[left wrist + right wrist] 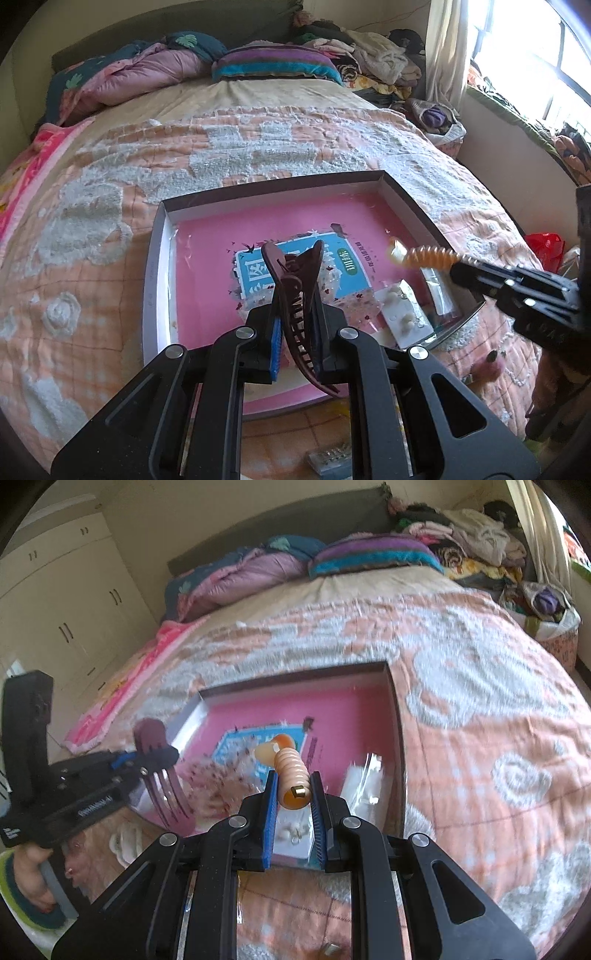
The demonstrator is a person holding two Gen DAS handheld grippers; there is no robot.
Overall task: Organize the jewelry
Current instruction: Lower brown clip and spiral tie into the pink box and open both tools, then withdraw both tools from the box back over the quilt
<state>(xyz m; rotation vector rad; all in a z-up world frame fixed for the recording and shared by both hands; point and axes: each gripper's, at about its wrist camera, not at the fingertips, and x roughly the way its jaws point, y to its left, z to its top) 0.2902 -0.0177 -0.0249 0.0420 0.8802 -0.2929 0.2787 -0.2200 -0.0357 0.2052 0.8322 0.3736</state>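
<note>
A shallow box [400, 195] lies mid-frame on the bedspread [92, 206], holding a pink book [207, 258] and, lower right, bagged earrings [404, 314]. Centre, the left gripper [295, 332] clamps a toothed brown hair claw [295, 291]. At right, the right gripper [460, 267] pinches a ribbed orange clip [424, 256] above the box.

A dark brown toothed claw clip [295, 295] stands tilted over the shallow pink-floored box [207, 273] — a ribbed orange hair clip [291, 775] hangs above a white earring card [404, 314] inside.
</note>
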